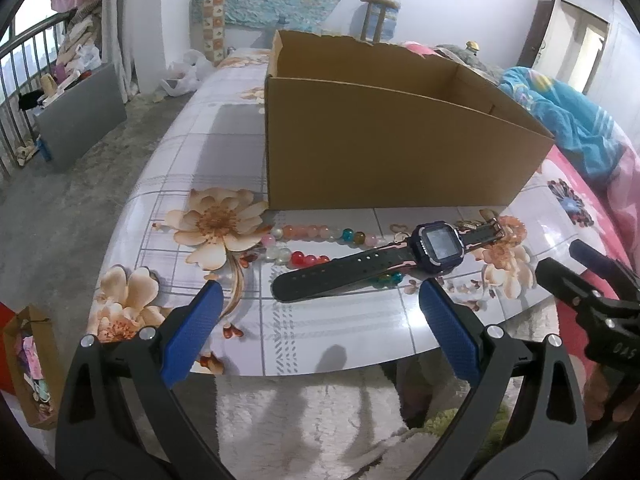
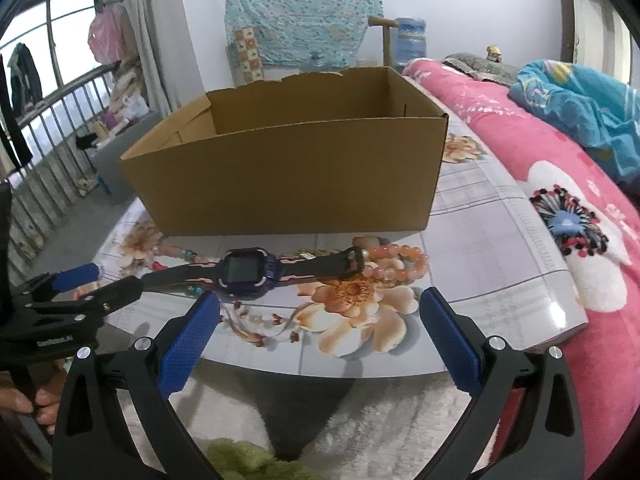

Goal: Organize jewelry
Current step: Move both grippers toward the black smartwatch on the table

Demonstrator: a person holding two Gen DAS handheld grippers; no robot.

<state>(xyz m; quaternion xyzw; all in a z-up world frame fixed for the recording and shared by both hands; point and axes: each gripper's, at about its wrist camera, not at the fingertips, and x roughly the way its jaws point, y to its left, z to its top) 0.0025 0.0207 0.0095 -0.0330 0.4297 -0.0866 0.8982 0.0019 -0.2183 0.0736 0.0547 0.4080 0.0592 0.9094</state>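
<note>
Small pale lettering is seen on the body of each pair of tongs, the right tongs [image 1: 600, 276] and the left tongs [image 2: 96, 280], but it cannot be read with certainty. No other text is legible.

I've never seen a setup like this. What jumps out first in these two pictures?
A big open cardboard box stands on a flowered table. In front of it lies a dark watch stretched flat, partly over a string of coloured beads, with a peach bead bracelet at its buckle end. Both hand-held grippers, left and right, hang open near the table's edge.
</note>
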